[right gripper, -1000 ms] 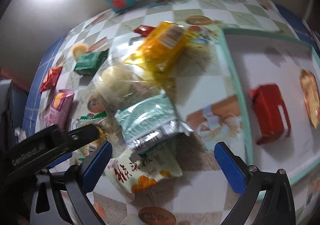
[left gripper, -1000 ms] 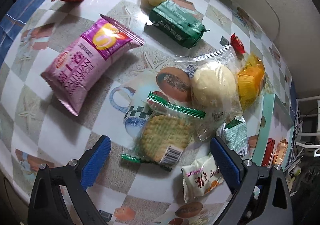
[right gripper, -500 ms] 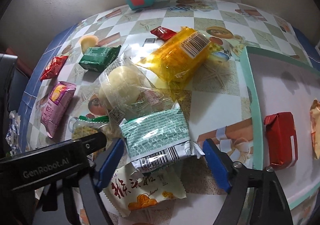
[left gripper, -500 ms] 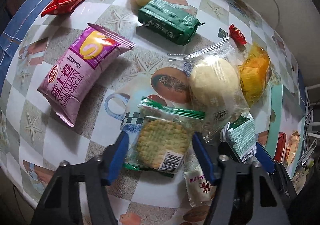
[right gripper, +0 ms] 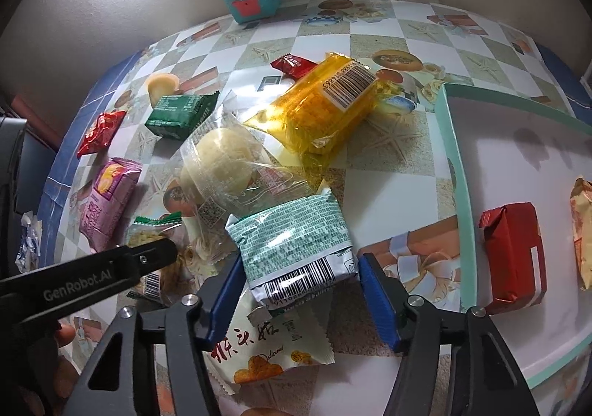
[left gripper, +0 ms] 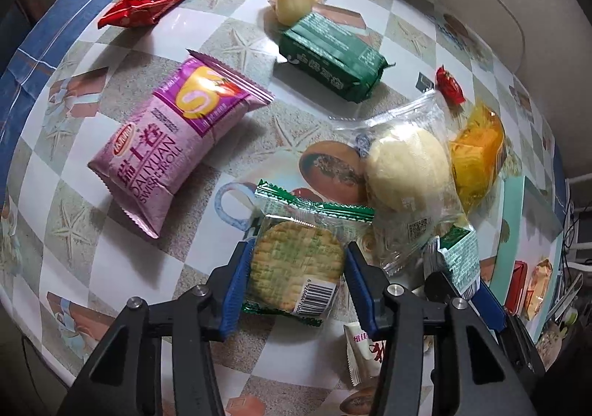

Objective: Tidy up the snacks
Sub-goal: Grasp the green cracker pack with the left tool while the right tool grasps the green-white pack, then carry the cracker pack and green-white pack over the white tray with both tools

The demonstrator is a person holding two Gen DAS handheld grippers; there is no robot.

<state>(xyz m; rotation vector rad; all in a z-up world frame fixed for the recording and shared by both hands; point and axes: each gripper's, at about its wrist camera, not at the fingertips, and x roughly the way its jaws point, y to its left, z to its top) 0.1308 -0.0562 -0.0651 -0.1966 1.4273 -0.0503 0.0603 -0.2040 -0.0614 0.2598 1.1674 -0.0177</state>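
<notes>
Two hand-held black plastic two-finger grippers, alike in build. Left gripper [left gripper: 296, 281]: angular black arms with triangular cut-outs near the base, round silver screw heads at the joints, long blue ribbed pads lining the inner faces of the fingers [left gripper: 232, 290]. Right gripper [right gripper: 301, 299]: same black frame, same silver screws, same blue ribbed pads [right gripper: 377, 299] with a slightly glossy sheen. White lettering "GenRobot.AI" printed along the flat black side of the left gripper's arm, seen from the right wrist view. Part of a bare hand [right gripper: 61, 373] behind that arm; no sleeve visible.
</notes>
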